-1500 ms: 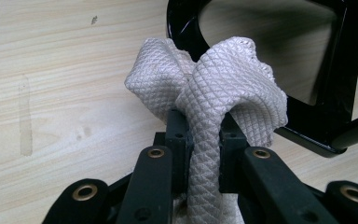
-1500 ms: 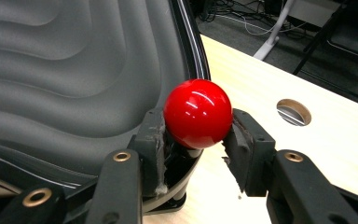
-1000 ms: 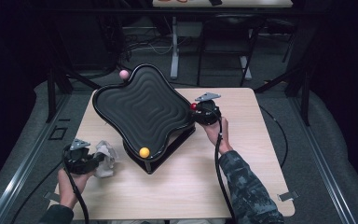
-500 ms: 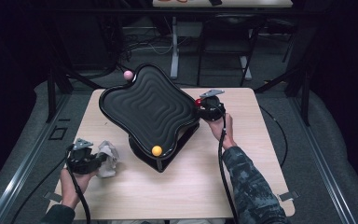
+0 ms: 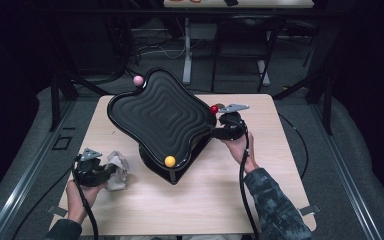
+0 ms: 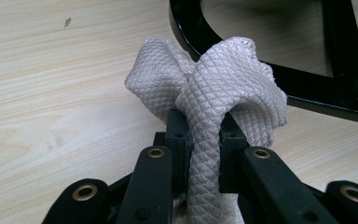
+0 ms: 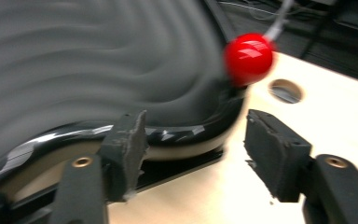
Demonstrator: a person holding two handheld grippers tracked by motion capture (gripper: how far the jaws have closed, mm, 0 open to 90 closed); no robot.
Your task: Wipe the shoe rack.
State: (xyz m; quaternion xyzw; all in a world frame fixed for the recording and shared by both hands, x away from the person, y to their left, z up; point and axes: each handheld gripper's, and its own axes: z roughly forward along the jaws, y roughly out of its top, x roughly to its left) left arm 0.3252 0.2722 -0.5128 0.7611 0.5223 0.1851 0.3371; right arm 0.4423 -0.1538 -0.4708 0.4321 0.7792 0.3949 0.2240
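Cloth [image 6: 214,88] between left gripper [image 6: 204,135] jaws

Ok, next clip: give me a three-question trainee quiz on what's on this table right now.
1. True or false: the left gripper is shut on the cloth.
2. What colour is the ball at the near corner of the black tray? A) green B) orange C) blue
3. Fill in: the right gripper has its jaws ___ beside the tray's rim, by the red ball.

Key:
1. True; the cloth is pinched between its jaws.
2. B; the orange ball.
3. Open; they have just been opening, with nothing pressed between them.
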